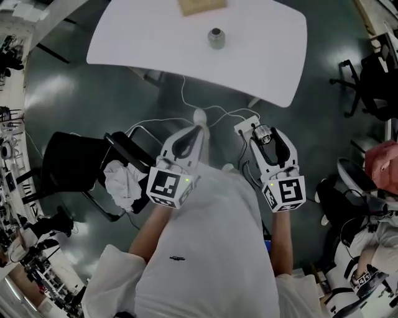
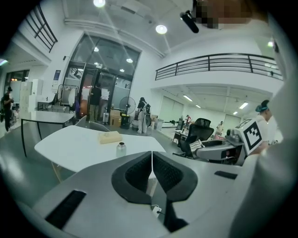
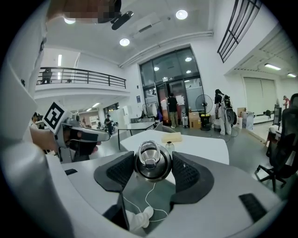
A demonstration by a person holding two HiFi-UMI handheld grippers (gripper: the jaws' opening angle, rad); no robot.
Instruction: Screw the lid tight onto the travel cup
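The metal travel cup stands without its lid on the white table, far ahead of both grippers. It also shows as a small cup in the left gripper view and is partly hidden behind the lid as the cup in the right gripper view. My right gripper is shut on the round steel lid with a loop handle; the lid sits between both pads. My left gripper is shut and holds nothing, its pads meeting. Both grippers hang over the floor, short of the table.
A tan box lies on the table behind the cup. White cables and a power strip trail on the floor under the grippers. A black chair with a white cloth stands left; office chairs stand right. People stand in the background.
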